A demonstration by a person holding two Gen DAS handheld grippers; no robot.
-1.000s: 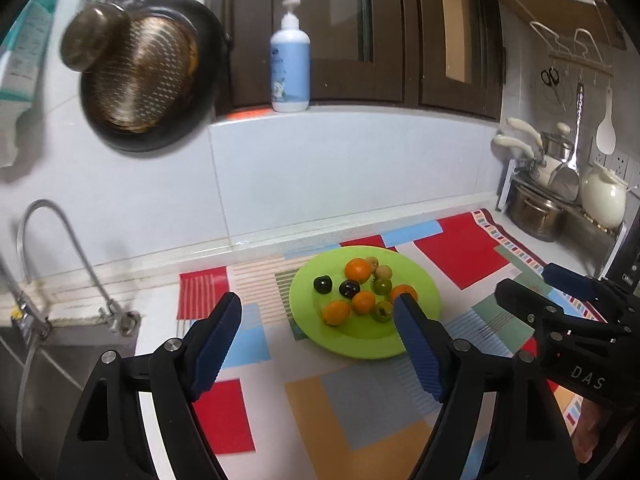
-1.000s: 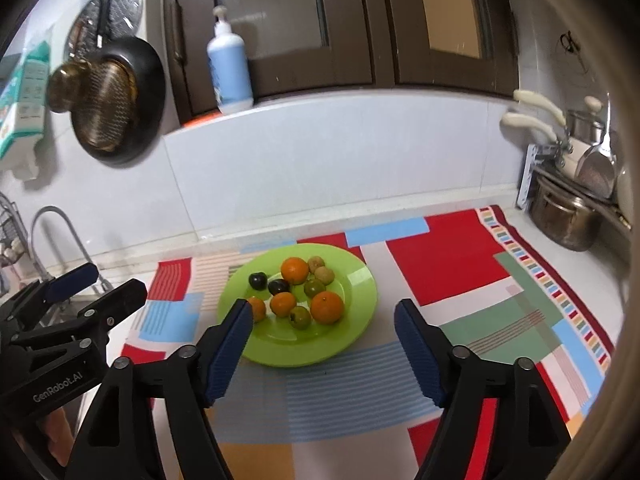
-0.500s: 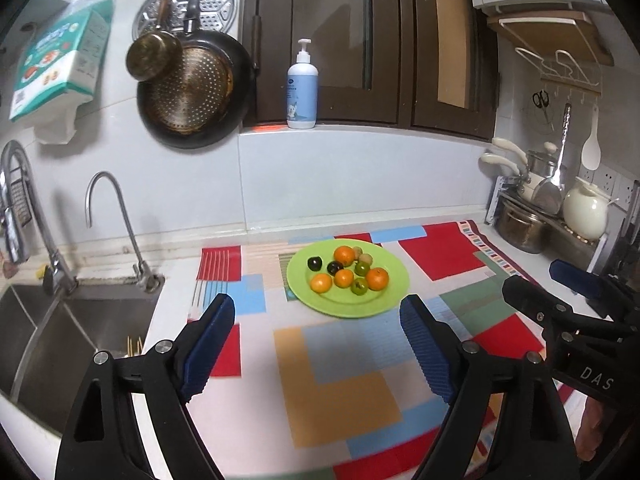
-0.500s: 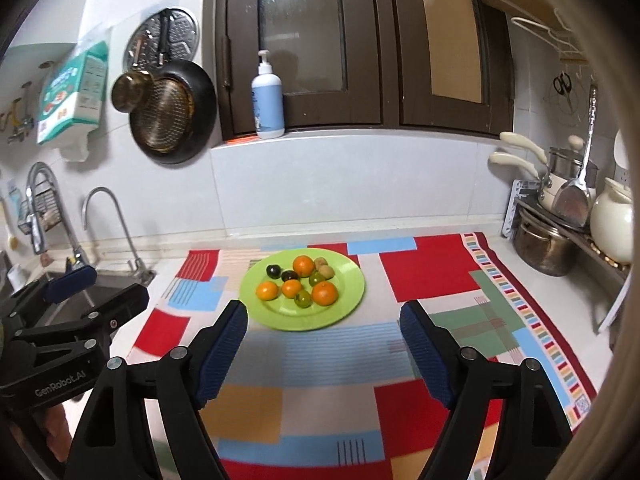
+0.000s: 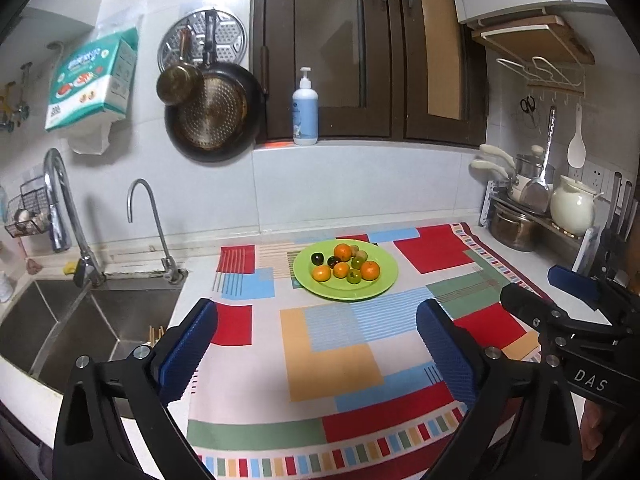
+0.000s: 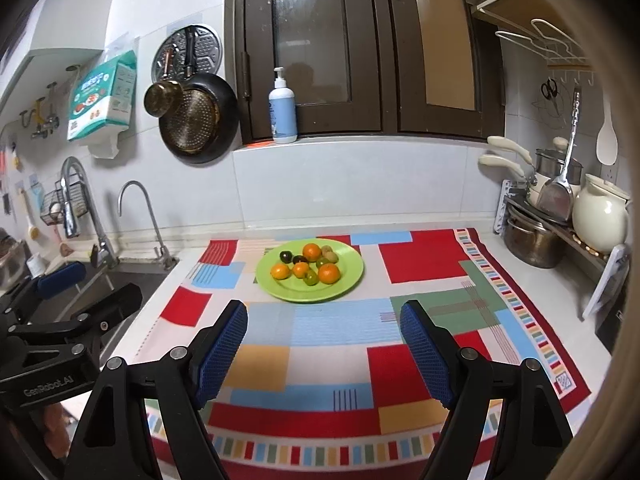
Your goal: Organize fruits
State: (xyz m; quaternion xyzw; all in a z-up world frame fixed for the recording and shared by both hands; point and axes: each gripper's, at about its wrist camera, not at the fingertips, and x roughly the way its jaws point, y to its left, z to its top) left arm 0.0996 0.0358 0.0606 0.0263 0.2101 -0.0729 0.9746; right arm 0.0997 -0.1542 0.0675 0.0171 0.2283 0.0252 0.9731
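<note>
With all the fruits (image 5: pixel 345 267) gathered on the green plate (image 5: pixel 384 284) mid-bench, well apart from both tools, the left hand-held gripper (image 5: pixel 316 340) and right hand-held gripper (image 6: pixel 323 343), both spread apart and empty, should likely hold clear without nudging the plate.

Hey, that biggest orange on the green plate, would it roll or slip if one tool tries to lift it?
The orange looks round, so a nudge would probably send it rolling across the plate. Its skin seems glossy, so it may slip between pads. A green fruit touches it and would likely shift too.
</note>
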